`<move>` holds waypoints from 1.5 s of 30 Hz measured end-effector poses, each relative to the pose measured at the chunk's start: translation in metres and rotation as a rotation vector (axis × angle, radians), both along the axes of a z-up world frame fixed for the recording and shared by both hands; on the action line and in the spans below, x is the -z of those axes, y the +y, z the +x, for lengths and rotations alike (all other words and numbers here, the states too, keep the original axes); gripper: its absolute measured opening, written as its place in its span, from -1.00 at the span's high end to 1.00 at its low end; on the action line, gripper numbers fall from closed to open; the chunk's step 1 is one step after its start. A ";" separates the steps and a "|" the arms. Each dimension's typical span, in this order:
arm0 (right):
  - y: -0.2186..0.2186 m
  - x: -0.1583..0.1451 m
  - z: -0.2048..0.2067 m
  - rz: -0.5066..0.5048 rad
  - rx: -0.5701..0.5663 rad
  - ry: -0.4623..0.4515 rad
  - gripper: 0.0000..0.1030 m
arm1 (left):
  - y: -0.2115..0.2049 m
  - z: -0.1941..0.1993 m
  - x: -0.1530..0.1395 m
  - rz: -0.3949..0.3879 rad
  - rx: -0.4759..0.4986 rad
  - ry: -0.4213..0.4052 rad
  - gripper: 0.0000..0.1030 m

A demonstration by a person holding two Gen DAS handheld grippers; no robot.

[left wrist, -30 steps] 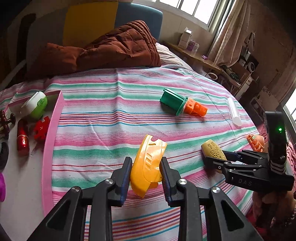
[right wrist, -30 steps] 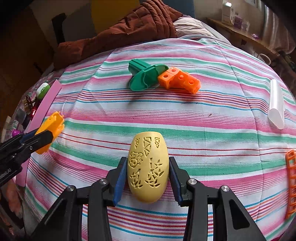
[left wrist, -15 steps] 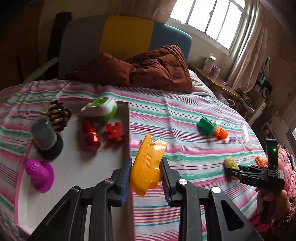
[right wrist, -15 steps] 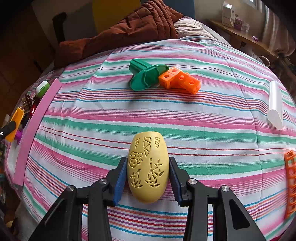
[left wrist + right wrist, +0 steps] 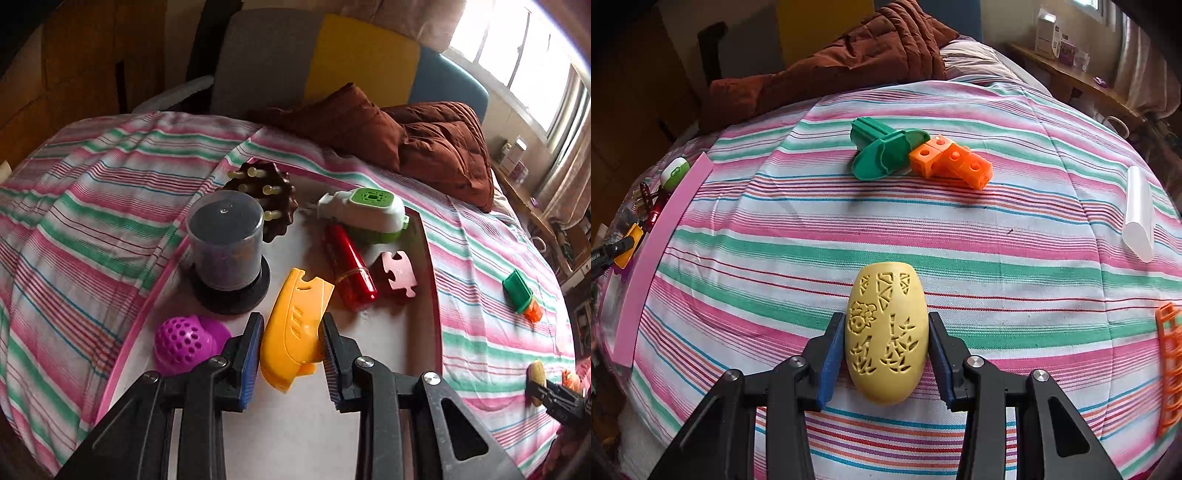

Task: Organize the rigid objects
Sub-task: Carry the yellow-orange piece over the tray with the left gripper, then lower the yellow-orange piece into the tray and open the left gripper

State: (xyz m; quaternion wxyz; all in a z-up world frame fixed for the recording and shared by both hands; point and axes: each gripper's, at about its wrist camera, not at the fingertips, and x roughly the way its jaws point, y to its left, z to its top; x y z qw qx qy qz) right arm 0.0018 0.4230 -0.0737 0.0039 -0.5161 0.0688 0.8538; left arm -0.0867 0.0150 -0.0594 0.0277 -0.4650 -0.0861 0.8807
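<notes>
My left gripper (image 5: 291,349) is shut on an orange-yellow plastic shell (image 5: 295,325) and hangs over the white pink-rimmed tray (image 5: 388,424). In the tray lie a purple perforated dome (image 5: 181,343), a clear-lidded black-based canister (image 5: 227,247), a brown studded piece (image 5: 271,195), a white-and-green device (image 5: 365,210), a red tube (image 5: 351,266) and a pink puzzle piece (image 5: 399,273). My right gripper (image 5: 886,347) is shut on a pale yellow carved oval (image 5: 886,332) above the striped bedsheet (image 5: 775,236). A green piece (image 5: 882,151) and orange blocks (image 5: 953,162) lie farther out on the sheet.
A white tube (image 5: 1139,214) and an orange lattice piece (image 5: 1169,365) lie at the sheet's right side. A brown quilt (image 5: 424,140) is bunched by the headboard (image 5: 362,55). A wooden shelf (image 5: 1071,70) with boxes runs under the window.
My left gripper has swung left with the orange-yellow shell, from over the striped sheet to over the tray. The right gripper has stayed still with the oval.
</notes>
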 end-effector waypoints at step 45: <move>-0.129 -0.031 0.006 -0.231 -0.186 0.137 0.15 | 0.003 0.078 -0.023 0.004 0.262 0.162 0.22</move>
